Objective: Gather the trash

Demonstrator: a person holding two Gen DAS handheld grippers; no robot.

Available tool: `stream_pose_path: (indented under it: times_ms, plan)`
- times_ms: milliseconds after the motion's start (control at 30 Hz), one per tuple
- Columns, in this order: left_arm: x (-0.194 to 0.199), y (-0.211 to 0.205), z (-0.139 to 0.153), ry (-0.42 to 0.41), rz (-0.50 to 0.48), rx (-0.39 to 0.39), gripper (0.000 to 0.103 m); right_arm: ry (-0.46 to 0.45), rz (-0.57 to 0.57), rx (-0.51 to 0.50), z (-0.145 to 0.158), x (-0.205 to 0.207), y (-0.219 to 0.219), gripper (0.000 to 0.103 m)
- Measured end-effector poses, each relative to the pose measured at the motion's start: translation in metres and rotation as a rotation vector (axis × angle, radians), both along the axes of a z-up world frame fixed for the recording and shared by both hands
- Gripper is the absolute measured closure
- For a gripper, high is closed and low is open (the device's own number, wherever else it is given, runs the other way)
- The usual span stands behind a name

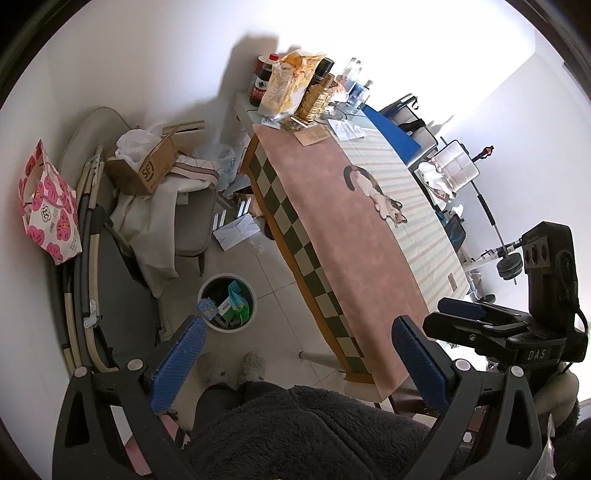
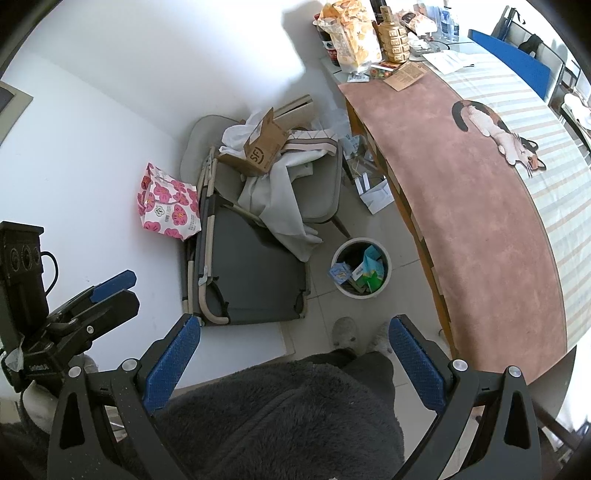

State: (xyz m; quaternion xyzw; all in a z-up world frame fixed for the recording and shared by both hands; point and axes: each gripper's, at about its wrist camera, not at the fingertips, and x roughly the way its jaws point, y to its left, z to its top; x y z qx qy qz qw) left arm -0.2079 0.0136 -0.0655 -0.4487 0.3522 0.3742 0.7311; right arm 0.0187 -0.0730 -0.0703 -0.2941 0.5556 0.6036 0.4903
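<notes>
With both my left hand-held gripper [image 1: 299,363] and right hand-held gripper [image 2: 295,363] spread empty, the bin [image 2: 382,254] holds wrappers and the worktop [image 2: 480,206] nearby looks cleared.

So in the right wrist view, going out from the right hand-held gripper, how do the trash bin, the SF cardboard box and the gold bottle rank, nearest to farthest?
From the right hand-held gripper:
1. Trash bin, on the floor just ahead, beside the table.
2. SF cardboard box, on the cluttered chair, left of centre.
3. Gold bottle, at the table's far end, upper right.
</notes>
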Motion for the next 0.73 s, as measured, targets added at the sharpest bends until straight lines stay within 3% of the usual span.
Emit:
stream_pose_path:
  times_ms: [733]
  plan:
    - [0.0007,-0.004,-0.0009,-0.001,0.004,0.002,0.0,0.003,-0.004,0.002,-0.0004,0.0001,-0.0007,0.0]
